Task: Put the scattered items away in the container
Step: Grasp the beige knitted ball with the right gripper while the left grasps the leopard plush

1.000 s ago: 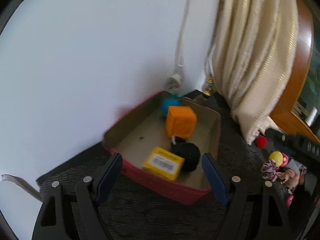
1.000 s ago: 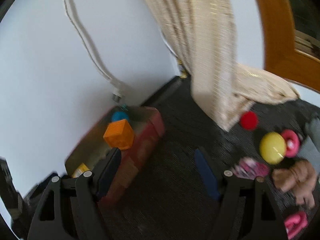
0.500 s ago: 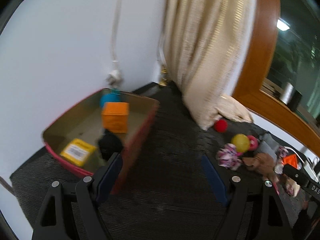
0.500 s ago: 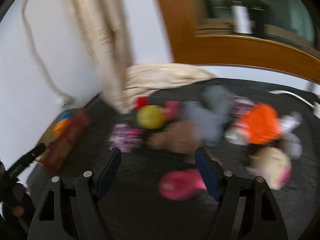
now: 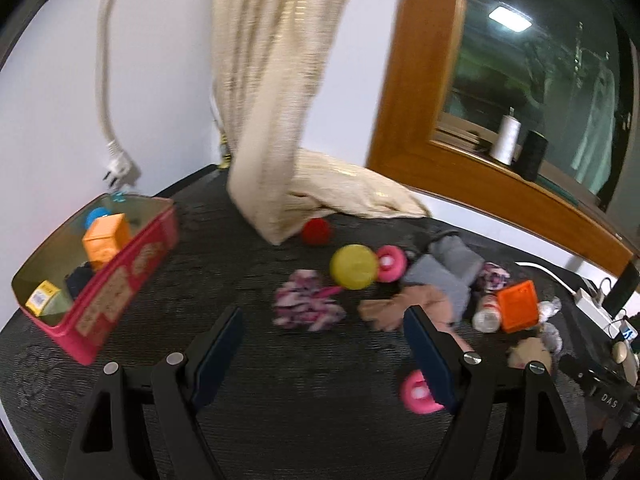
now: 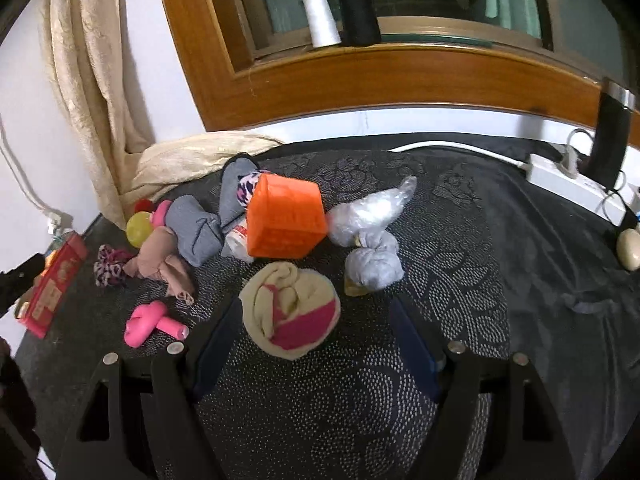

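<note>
A red box at the left holds an orange cube, a yellow pack and dark items. Scattered on the dark cloth lie a pink-patterned scrunchie, a yellow ball, a red ball, a pink ring and a grey sock roll. My left gripper hangs open above the cloth, short of the scrunchie. My right gripper is open over a rolled cream-and-pink sock. Behind it sit an orange cube, a plastic-wrapped bundle and a pink toy.
A cream curtain hangs at the back and pools on the cloth. A wooden window frame carries a white and a black thread spool. A white power strip lies at the right. The red box shows far left.
Both views swung right, away from the red box toward the scattered pile. The right gripper now hovers over the rolled sock; both stayed open and empty.
</note>
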`<move>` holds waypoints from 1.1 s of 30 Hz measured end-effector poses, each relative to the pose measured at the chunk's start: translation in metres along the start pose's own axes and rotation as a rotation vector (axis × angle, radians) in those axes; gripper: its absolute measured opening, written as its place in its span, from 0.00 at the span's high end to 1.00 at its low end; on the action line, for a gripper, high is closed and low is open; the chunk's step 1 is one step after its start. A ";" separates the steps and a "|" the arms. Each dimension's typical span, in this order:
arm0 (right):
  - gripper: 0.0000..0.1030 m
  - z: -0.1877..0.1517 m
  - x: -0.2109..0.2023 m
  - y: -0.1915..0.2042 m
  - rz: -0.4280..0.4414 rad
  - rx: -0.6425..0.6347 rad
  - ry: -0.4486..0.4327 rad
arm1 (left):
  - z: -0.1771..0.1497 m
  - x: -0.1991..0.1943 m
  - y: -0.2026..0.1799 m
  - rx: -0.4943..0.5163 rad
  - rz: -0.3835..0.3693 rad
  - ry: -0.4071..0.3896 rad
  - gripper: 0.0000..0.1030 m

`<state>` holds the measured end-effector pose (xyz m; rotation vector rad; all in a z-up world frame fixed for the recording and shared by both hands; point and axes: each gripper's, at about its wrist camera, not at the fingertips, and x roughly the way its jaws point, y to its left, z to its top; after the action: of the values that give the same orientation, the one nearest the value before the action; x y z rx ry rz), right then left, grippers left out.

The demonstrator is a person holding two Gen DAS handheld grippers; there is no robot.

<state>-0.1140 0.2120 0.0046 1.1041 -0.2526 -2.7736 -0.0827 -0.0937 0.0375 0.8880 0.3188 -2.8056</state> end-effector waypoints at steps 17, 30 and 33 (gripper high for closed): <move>0.18 0.000 0.064 0.019 0.144 -0.075 0.153 | 0.009 0.007 0.011 -0.005 0.102 0.007 0.19; 0.35 -0.012 0.059 0.026 0.056 -0.120 0.125 | 0.005 0.045 0.046 0.023 0.086 0.075 0.19; 0.35 -0.012 0.055 0.023 0.061 -0.111 0.112 | 0.003 0.059 0.039 0.064 0.068 0.106 0.19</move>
<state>-0.1434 0.1770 -0.0361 1.1979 -0.1150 -2.6272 -0.1231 -0.1382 -0.0001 1.0440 0.2098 -2.7261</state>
